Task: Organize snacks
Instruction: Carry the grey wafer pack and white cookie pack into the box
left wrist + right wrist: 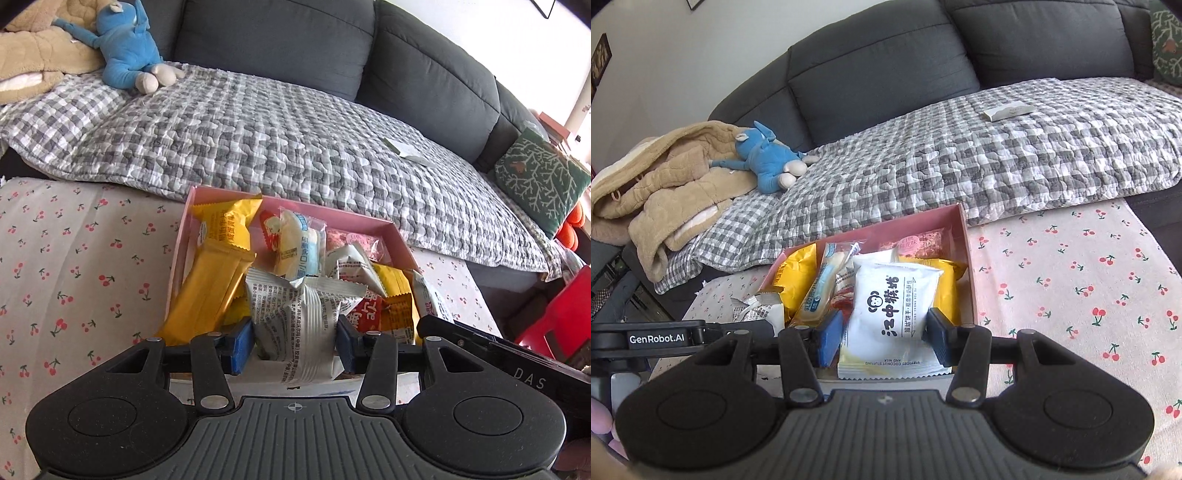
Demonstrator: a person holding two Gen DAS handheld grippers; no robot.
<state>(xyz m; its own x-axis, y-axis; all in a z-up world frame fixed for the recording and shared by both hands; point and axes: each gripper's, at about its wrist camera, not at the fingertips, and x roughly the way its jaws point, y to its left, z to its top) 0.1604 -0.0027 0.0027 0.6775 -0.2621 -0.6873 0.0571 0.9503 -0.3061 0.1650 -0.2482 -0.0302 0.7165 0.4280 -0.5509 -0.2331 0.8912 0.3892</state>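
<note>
A pink box [397, 236] holds several snack packets on a cherry-print cloth. In the left wrist view my left gripper [295, 341] is shut on a crumpled grey-white packet [306, 314] at the box's near edge, beside a long yellow packet [214, 280]. In the right wrist view my right gripper [884, 336] is shut on a white packet with black lettering [890, 314] over the near part of the same box [964, 236]. The left gripper's body [661, 338] shows at the left of that view.
The cherry-print cloth [1071, 280] covers the table. Behind it is a grey sofa with a checked quilt [258, 136], a blue plush toy [125, 48], a beige blanket [665, 177] and a green cushion [539, 177]. A red stool [565, 314] stands at right.
</note>
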